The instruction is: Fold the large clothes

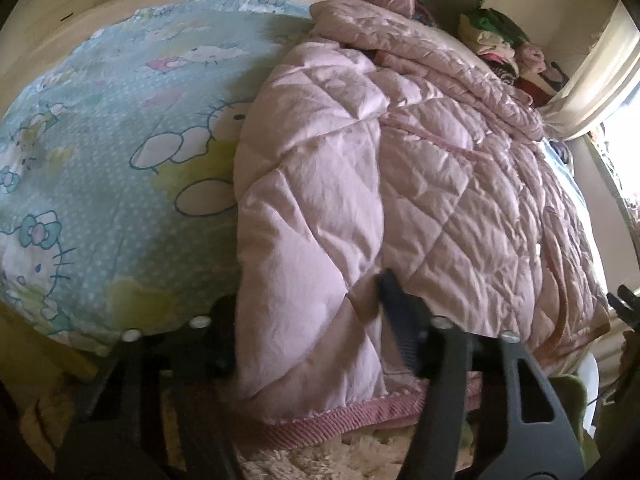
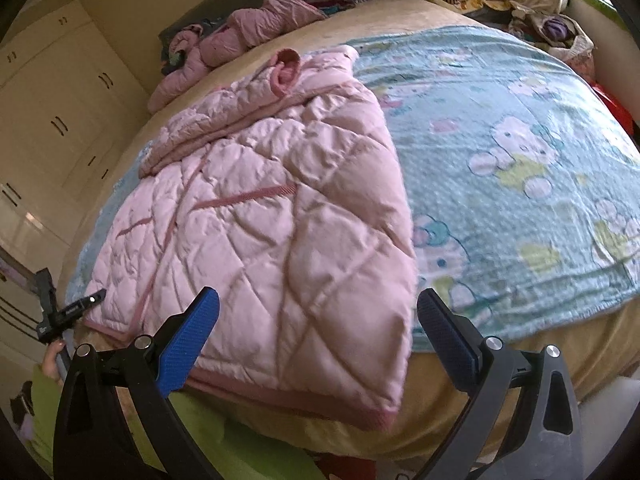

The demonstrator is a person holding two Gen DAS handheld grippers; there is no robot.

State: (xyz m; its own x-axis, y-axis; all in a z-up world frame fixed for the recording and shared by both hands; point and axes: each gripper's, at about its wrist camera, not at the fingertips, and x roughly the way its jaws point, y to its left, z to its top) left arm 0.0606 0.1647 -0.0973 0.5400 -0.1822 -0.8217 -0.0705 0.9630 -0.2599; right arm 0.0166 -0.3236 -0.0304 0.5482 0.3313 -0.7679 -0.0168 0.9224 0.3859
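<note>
Left to right along the bed's [image 2: 440, 420] near edge. My left gripper [image 1: 308, 304] pinches the hem corner of the pink quilted coat [image 2: 260, 220]; padding bulges between its fingers. My right gripper [image 2: 316, 336] hangs spread over the opposite hem corner, gripping nothing. The coat's long axis runs from this hem toward the headboard; I judge the right hand must close next.

Left gripper [image 1: 308, 320] pinching pink quilted jacket [image 1: 400, 180], cartoon blanket [image 1: 100, 160]
</note>
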